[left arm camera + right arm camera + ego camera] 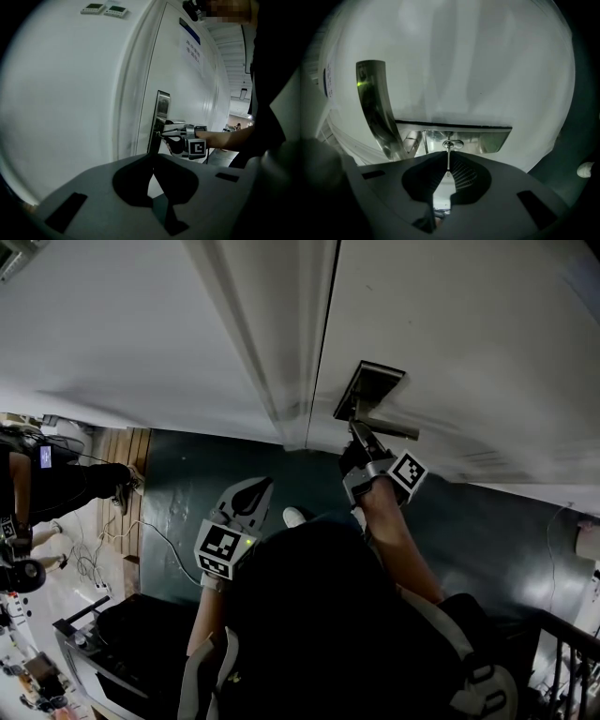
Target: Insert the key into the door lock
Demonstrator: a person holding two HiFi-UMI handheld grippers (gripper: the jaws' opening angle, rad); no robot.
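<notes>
We've got the right gripper (447, 172) clenched on the key (448, 161), mid frame in the right gripper view. The thin shaft runs up from the jaws to the round keyhole (453, 143) in the steel lock plate (490, 140). Tip meets the keyhole; how deep, we can't tell. Lever handle (375, 110) curves up at left of that frame. In the head view this gripper sits right at the plate, upper centre-right, on the white door (469, 324). Left gripper (265, 486) is at lower centre-left, off the door, jaws pressed together w/ nothing btwn them.
</notes>
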